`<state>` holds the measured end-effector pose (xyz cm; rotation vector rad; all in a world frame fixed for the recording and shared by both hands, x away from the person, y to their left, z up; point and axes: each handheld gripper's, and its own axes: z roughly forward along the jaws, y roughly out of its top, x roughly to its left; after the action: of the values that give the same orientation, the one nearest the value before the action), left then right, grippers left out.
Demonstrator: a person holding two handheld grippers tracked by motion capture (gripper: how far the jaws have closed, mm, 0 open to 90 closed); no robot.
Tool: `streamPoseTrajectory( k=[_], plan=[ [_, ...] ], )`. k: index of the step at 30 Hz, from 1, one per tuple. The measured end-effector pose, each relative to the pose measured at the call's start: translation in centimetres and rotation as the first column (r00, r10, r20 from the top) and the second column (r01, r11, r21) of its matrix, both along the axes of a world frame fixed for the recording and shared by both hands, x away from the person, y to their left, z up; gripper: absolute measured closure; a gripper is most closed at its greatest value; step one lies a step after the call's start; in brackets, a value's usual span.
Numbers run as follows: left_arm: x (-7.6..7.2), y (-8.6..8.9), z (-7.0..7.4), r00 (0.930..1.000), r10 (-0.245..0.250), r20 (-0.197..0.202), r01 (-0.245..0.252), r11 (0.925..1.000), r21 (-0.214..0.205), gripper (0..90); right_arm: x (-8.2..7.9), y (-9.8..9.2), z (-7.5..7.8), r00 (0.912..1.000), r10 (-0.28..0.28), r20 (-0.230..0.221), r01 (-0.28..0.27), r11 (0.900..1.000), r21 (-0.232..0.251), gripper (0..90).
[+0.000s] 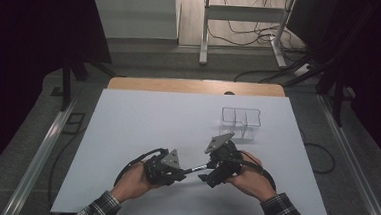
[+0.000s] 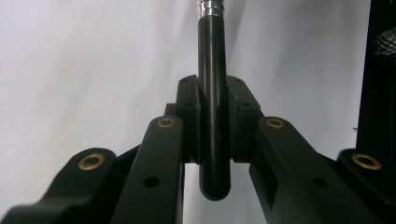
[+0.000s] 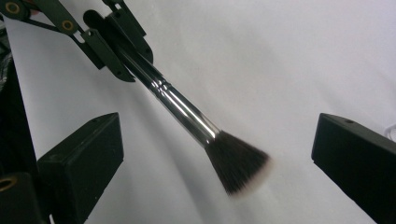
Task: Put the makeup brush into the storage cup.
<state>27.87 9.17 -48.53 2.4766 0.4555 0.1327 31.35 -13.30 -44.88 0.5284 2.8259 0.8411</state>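
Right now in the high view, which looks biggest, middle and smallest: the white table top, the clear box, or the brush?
1. White table top, by far the biggest.
2. Clear box, in the middle.
3. Brush, smallest; the left tongs hide part of its handle, so the showing piece looks tiny.

Plaid sleeves (image 1: 287, 213); black claws with brass rivets, grey three-cornered plates.
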Motion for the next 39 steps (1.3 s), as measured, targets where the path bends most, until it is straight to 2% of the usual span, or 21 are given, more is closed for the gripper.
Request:
streamPoseTrajectory(
  k=[5, 9, 20, 21, 25, 26, 28, 29, 35, 36, 37, 39],
  plan=[
    [-0.2, 0.7, 0.2, 0.9998, 0.018, -0.003, -0.018, 0.9992, -0.035, 78.1, -0.3, -0.5, -0.1, 0.9996, -0.024, 0.011, 0.024, 0.9994, 0.026, 1.7],
    [-0.3, 1.3, 0.3, 0.9996, 0.027, -0.002, -0.027, 0.9986, -0.047, 78.1, -0.4, -1.0, -0.3, 0.9985, -0.048, 0.025, 0.046, 0.9975, 0.052, 0.8],
    [-0.5, 2.6, 0.7, 0.9979, 0.062, -0.016, -0.064, 0.9916, -0.113, 78.1, -0.6, -3.5, -1.1, 0.992, -0.126, -0.01, 0.126, 0.9838, 0.127, 0.3],
    [-0.6, 2.7, 0.7, 0.9971, 0.074, -0.02, -0.076, 0.9882, -0.134, 78.1, -0.7, -3.9, -1.2, 0.9892, -0.146, -0.011, 0.146, 0.98, 0.135, 0.0],
    [-0.7, 2.9, 0.8, 0.9961, 0.085, -0.024, -0.088, 0.9838, -0.156, 78.1, -0.9, -4.2, -1.3, 0.9847, -0.174, -0.008, 0.173, 0.9732, 0.151, 0.0],
    [-0.8, 3.0, 0.8, 0.9955, 0.092, -0.023, -0.095, 0.9813, -0.167, 78.1, -0.9, -4.4, -1.3, 0.9827, -0.183, -0.026, 0.185, 0.9676, 0.172, 0.0],
    [-1.0, 3.1, 0.8, 0.9933, 0.111, -0.03, -0.115, 0.9733, -0.199, 78.1, -1.0, -4.4, -1.3, 0.9812, -0.19, -0.034, 0.193, 0.9643, 0.181, 0.0],
    [-1.0, 3.2, 0.8, 0.993, 0.115, -0.03, -0.118, 0.9718, -0.204, 78.1, -1.0, -4.5, -1.4, 0.9803, -0.192, -0.045, 0.197, 0.961, 0.194, 0.0],
    [-1.5, 3.6, 1.0, 0.9897, 0.141, -0.024, -0.143, 0.957, -0.252, 78.1, -1.3, -4.4, -1.6, 0.9774, -0.196, -0.078, 0.209, 0.9533, 0.218, 0.0],
    [-1.6, 3.6, 1.0, 0.9888, 0.147, -0.026, -0.148, 0.9521, -0.267, 78.1, -1.3, -4.4, -1.7, 0.9777, -0.193, -0.083, 0.207, 0.9525, 0.224, 0.0],
    [-1.7, 3.7, 1.0, 0.9892, 0.145, -0.022, -0.146, 0.9529, -0.266, 78.1, -1.3, -4.3, -1.7, 0.9785, -0.188, -0.084, 0.203, 0.9519, 0.229, 0.0],
    [-1.8, 3.7, 1.0, 0.988, 0.153, -0.02, -0.153, 0.9478, -0.28, 78.1, -1.5, -4.2, -1.6, 0.9788, -0.187, -0.083, 0.202, 0.9508, 0.235, 0.0]
  ],
)
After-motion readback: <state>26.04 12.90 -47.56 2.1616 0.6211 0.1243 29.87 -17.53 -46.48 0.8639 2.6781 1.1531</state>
